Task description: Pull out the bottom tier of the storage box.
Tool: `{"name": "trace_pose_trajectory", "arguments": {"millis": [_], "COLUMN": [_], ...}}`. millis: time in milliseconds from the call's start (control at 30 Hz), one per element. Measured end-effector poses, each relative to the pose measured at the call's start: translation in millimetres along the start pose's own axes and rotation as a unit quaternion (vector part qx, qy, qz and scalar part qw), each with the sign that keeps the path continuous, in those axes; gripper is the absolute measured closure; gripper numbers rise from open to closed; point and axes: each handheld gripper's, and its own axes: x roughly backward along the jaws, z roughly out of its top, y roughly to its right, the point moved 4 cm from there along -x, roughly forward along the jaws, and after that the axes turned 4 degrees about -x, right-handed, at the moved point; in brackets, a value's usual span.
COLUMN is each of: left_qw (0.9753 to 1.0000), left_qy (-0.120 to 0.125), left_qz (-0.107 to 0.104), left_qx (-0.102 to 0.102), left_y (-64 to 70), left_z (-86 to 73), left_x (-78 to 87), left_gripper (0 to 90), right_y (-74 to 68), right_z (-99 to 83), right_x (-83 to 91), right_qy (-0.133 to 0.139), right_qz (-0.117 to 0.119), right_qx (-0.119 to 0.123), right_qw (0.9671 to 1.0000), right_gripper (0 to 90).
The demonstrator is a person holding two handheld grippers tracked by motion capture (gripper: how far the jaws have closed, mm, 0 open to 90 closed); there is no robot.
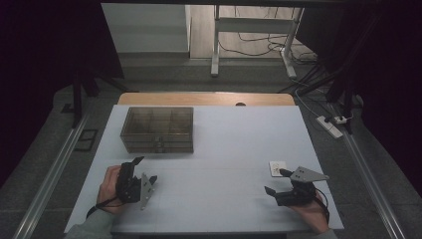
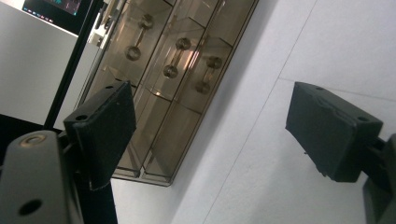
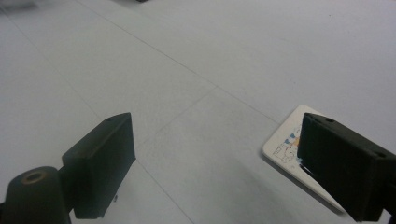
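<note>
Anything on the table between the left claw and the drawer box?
Nothing: in the high view, bare table runs from the left claw to the drawer box.

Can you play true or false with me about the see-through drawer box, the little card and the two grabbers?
1. The drawer box sits nearer the left gripper. True.
2. The right gripper squeezes the small card. False: its fingers are spread wide, the card lying flat on the table.
3. The box's drawers are pulled out. False: all look pushed in.
4. The left gripper is open and holds nothing. True.
</note>
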Motion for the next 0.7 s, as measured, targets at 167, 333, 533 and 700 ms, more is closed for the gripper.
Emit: {"name": "trace_pose_trajectory", "arguments": {"millis": [167,333,533,700], "left_qw": [1.0000,0.9998,0.9997,0.9995], "left_qy": [-0.005,-0.013,-0.011,-0.009], "left_qz": [0.005,0.011,0.016,0.020], "left_qx": [-0.002,-0.003,-0.014,-0.020], "left_y": [-0.1,-0.7,0.9,1.8], "left_z": [-0.6,-1.4,-0.3,1.2], "left_x": [-3.4,-6.8,-10.3,-13.5], "left_gripper": [16.6,17.6,18.1,18.6], "right_y": [0.1,0.0,0.1,0.1], "right_z": [-0.2,-0.2,-0.4,-0.6], "right_x": [-0.2,-0.2,-0.6,-1.0], "right_qy": [-0.002,-0.002,-0.004,-0.005], "right_qz": [-0.001,-0.002,-0.001,-0.001], "right_qx": [0.001,0.001,0.002,0.002], "right_qw": [1.0000,1.0000,1.0000,1.0000], "right_gripper": [11.1,11.1,11.1,11.1]}}
